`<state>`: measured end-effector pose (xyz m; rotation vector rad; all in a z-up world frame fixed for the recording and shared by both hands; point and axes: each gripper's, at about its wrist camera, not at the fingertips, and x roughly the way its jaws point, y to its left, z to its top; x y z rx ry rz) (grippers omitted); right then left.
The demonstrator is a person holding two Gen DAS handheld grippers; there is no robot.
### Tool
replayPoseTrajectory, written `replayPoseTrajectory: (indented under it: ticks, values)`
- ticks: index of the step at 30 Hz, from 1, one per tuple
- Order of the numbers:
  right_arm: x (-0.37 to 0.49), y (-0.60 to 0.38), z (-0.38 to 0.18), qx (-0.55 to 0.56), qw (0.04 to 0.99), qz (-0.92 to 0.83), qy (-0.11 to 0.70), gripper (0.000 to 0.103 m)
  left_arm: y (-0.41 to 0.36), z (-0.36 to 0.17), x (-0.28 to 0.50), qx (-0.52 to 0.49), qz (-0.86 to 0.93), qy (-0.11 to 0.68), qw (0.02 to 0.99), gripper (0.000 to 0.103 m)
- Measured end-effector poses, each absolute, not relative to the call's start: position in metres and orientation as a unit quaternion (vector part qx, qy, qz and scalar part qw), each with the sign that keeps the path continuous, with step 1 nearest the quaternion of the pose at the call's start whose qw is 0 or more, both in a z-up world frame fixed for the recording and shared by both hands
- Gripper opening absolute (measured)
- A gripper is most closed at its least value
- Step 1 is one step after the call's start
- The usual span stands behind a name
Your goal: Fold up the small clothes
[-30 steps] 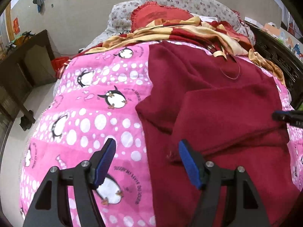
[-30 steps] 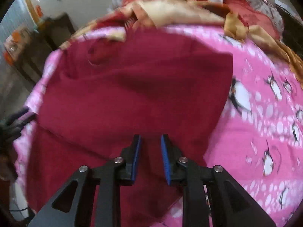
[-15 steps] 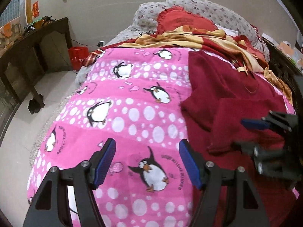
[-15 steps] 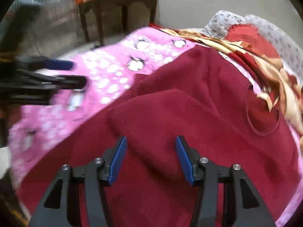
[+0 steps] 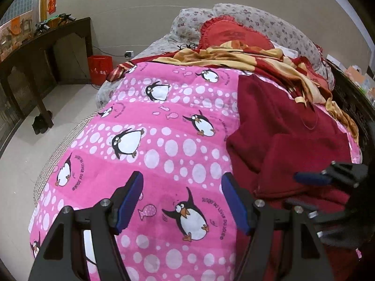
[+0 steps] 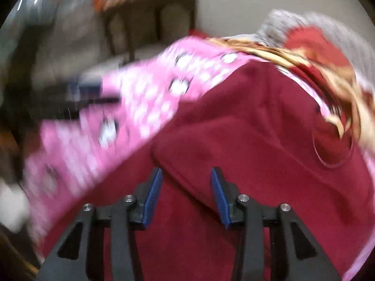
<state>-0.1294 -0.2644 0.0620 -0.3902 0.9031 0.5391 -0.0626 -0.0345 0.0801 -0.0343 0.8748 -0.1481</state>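
A dark red garment (image 5: 281, 121) lies on the pink penguin blanket (image 5: 164, 140), with one flap (image 5: 304, 159) folded over its middle. My left gripper (image 5: 181, 187) hangs open over bare blanket, just left of the garment's edge, with nothing between its fingers. The right gripper (image 5: 304, 190) shows at the right edge of the left wrist view, over the garment. In the blurred right wrist view, the right gripper (image 6: 186, 180) hovers above the folded flap (image 6: 234, 145). Its jaws are opening and no cloth is pinched between them. The left gripper (image 6: 89, 89) is a dark blur at the left.
Rumpled red and yellow bedding (image 5: 257, 58) and floral pillows (image 5: 269, 21) lie at the head of the bed. A dark wooden table (image 5: 35, 53) and a red bin (image 5: 99, 68) stand on the floor to the left. A dark bed frame (image 5: 351, 98) borders the right side.
My left gripper slid left off the garment onto bare blanket, still open. The right gripper widened from nearly shut, rolled, and swung across the garment toward the left gripper.
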Motion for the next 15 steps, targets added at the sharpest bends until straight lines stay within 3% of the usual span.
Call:
replayPoseTrajectory:
  ticks: [2, 4, 5, 9, 11, 15]
  values:
    - [-0.129, -0.253, 0.048, -0.232, 0.842, 0.236, 0.425, 0.045, -0.037, 0.078, -0.064, -0.018, -0.073, 0.428, 0.901, 0.073]
    - [-0.123, -0.256, 0.049, -0.223, 0.852, 0.224, 0.418, 0.03, -0.038, 0.078, -0.065, -0.017, -0.075, 0.429, 0.9, 0.073]
    - [-0.117, -0.266, 0.058, -0.174, 0.859, 0.233, 0.421, 0.016, -0.037, 0.079, -0.066, -0.016, -0.075, 0.427, 0.901, 0.073]
    - [-0.109, -0.328, 0.105, 0.046, 0.906, 0.215, 0.361, 0.016, -0.032, 0.083, -0.066, -0.022, -0.066, 0.417, 0.906, 0.073]
    - [-0.106, -0.336, 0.102, 0.1, 0.9, 0.218, 0.363, 0.016, -0.03, 0.082, -0.063, -0.035, -0.062, 0.419, 0.905, 0.073]
    - [-0.103, -0.288, 0.055, -0.01, 0.839, 0.249, 0.484, 0.023, -0.036, 0.085, -0.062, -0.051, -0.072, 0.418, 0.904, 0.073]
